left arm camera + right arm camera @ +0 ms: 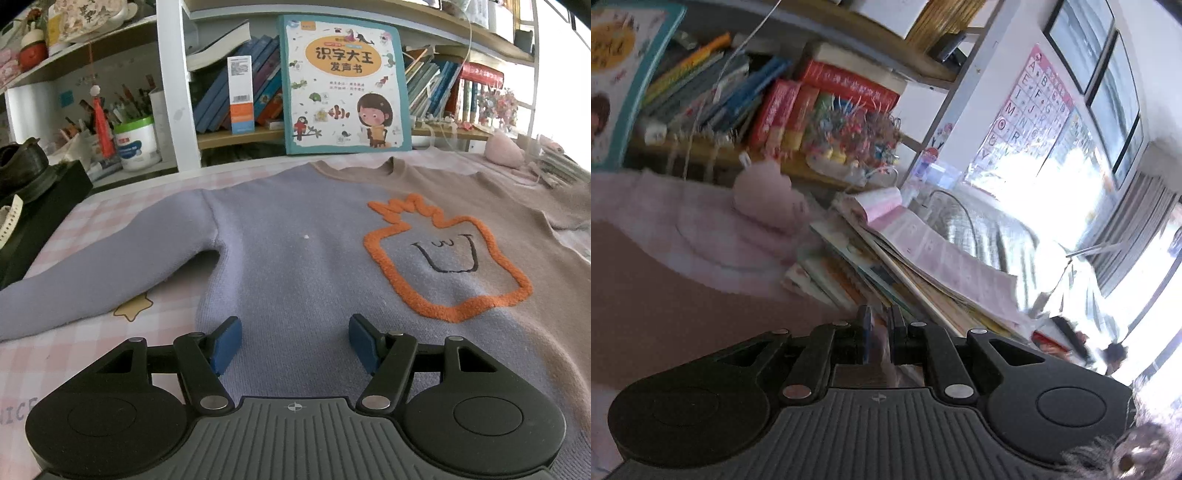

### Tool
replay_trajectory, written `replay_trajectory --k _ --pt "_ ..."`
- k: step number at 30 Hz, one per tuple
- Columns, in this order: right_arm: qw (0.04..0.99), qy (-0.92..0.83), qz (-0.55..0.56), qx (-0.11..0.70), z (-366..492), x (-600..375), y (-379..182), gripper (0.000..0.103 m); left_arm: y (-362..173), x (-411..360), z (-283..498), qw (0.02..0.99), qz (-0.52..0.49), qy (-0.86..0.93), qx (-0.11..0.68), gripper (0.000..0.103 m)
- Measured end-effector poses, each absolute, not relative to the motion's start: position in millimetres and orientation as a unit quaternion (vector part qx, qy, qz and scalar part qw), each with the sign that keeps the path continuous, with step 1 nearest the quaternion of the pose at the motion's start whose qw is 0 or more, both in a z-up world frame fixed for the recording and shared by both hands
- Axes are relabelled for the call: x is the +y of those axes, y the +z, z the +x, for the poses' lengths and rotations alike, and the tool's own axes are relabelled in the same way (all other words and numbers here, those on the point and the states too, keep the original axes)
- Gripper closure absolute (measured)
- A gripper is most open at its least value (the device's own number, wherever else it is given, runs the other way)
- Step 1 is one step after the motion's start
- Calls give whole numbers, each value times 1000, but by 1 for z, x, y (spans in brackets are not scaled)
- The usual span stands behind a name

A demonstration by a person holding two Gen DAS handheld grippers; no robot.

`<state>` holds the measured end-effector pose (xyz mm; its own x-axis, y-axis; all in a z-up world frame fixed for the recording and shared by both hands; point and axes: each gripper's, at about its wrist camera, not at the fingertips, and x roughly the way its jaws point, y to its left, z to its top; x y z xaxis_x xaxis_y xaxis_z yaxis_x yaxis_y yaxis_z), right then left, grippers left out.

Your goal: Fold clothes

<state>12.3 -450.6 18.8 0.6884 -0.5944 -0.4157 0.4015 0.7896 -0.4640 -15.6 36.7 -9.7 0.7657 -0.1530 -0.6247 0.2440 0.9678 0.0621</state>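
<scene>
Our left gripper [295, 341] has its blue pads [226, 343] wide apart, holding nothing, just above the bottom edge of the sweater [303, 258]. The sweater lies flat on a pink checked cloth [92, 365]. It is soft and fuzzy, purple on one side and brown on the other, with a bumpy orange outline [443, 258] around a smiley face. Our right gripper [879, 332] is almost closed and pinches a thin bit of brown cloth, most likely the sweater. A messy pile of books [923, 266] lies past it.

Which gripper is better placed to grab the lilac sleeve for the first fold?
Probably left. The left gripper is open over the sweater, with the lilac sleeve beside it. The right gripper looks closed and tilted away.
</scene>
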Motion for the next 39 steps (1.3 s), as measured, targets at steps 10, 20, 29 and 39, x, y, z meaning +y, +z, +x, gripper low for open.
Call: replay_trajectory --k 10,20,29,39 --pt "955 -58 11 289 -31 -412 27 61 3 59 -19 943 57 -82 317 37" --pt "926 61 101 358 -48 -357 -13 63 -2 80 -26 941 48 -60 329 38" --pt "926 79 63 364 -52 -333 -22 94 -11 89 -28 934 -8 -81 347 80" --pt "934 39 34 354 -59 -338 -21 98 -12 76 -42 933 -13 -100 346 95"
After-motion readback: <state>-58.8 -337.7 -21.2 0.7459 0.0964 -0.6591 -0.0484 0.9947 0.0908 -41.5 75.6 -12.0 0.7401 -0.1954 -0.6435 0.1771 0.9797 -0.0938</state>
